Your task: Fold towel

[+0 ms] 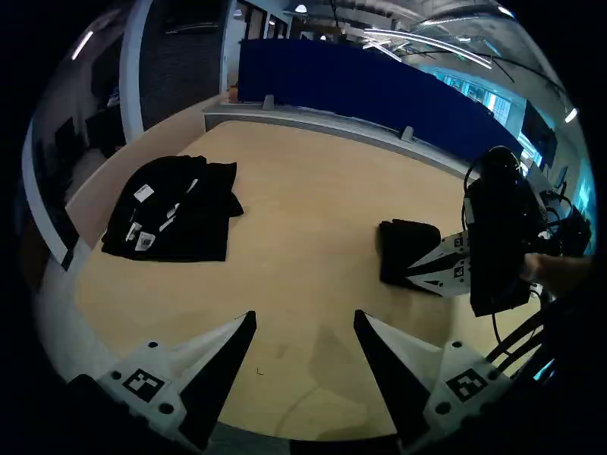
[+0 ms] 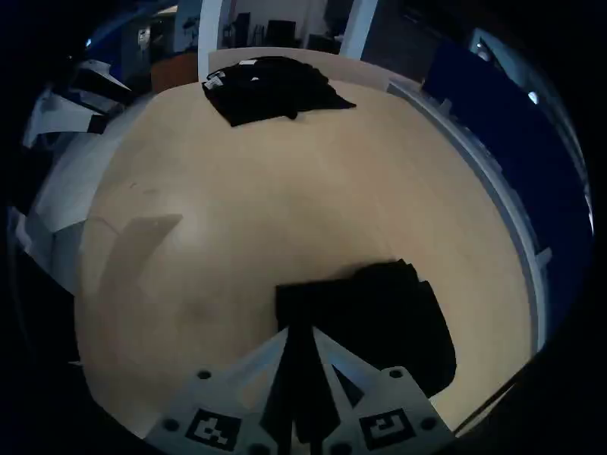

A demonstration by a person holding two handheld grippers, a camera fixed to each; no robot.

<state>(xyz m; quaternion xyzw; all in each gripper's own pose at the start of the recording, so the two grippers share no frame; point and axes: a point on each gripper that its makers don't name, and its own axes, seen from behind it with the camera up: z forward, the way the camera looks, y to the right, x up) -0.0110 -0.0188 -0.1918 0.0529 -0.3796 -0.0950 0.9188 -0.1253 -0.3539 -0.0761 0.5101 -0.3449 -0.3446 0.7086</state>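
Right gripper [image 2: 302, 345]: jaws pinched together on the near edge of the black towel [image 2: 379, 311]. The rest of it lies just ahead and right of the jaws. My left gripper [image 1: 303, 334]: jaws wide apart over bare wooden table [image 1: 303, 197]. Farther off I see a heap of dark cloth [image 1: 171, 208]. Past the table's far edge stands a blue partition [image 1: 364, 83].

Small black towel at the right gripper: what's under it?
The towel lies on the wooden table, with the right gripper shut on its near edge. Anything between cloth and tabletop is covered.
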